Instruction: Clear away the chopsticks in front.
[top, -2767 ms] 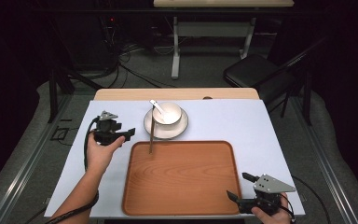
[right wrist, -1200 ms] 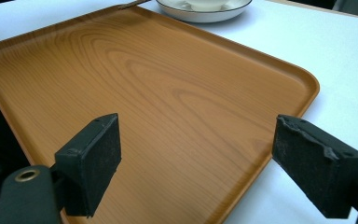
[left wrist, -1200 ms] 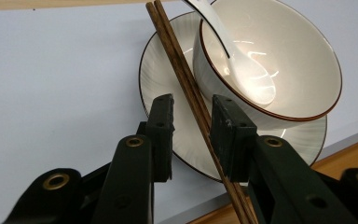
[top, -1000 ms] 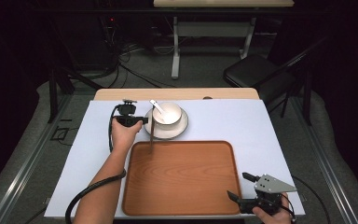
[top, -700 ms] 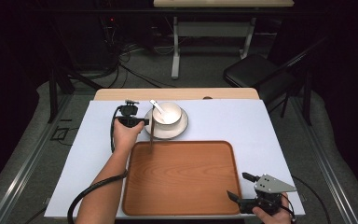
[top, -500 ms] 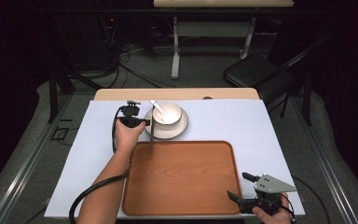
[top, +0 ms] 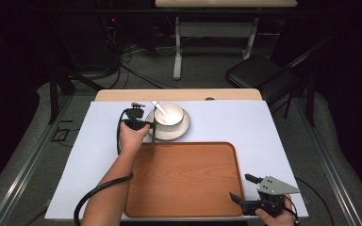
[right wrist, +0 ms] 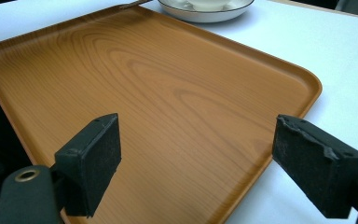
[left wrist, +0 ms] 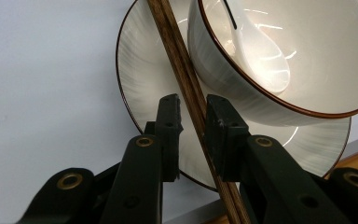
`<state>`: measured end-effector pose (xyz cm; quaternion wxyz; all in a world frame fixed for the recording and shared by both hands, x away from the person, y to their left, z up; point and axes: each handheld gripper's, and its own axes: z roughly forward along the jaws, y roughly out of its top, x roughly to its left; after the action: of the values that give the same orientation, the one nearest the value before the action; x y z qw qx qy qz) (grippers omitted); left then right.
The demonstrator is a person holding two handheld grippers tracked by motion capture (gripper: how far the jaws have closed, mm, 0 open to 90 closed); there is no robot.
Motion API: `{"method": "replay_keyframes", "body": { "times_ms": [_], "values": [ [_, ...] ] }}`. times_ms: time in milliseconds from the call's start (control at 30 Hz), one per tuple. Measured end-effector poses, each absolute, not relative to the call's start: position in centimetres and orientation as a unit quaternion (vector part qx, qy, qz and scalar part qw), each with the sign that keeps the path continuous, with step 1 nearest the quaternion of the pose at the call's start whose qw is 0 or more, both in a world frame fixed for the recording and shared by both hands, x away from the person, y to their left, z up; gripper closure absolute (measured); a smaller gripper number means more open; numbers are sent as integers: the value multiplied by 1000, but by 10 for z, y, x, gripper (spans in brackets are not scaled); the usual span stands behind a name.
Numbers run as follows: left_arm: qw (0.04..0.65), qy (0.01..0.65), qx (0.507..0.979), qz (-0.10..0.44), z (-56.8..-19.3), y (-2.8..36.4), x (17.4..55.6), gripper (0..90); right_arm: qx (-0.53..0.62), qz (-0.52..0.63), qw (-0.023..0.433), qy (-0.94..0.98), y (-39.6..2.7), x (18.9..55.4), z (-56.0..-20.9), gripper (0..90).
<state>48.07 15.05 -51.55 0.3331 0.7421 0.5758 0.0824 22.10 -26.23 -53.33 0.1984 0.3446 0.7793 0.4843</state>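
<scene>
White table cover [top: 273, 127] under everything, dark room behind. Nearest me, my right gripper [top: 245, 187] idles at the wooden tray's [top: 188, 179] near right corner, jaws spread wide, holding nothing. Farther out, my left gripper [left wrist: 192, 122] sits at the plate [left wrist: 140, 84] with jaws narrowed around the chopstick [left wrist: 179, 65], which leans on the plate rim beside the bowl [left wrist: 261, 93] with its spoon [left wrist: 261, 60]; one pad touches, the other shows a sliver of gap. Looks like the grasp step. Next I'd close fully, then lift the stick clear, probably toward the tray.
</scene>
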Motion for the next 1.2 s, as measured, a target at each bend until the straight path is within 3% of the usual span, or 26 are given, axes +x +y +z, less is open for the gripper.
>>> {"method": "replay_keyframes", "body": {
  "times_ms": [1200],
  "values": [
    [318,628,710,27,-522,155,490,813,342,485,199,779,-262,221,-533,152]
  ]
}}
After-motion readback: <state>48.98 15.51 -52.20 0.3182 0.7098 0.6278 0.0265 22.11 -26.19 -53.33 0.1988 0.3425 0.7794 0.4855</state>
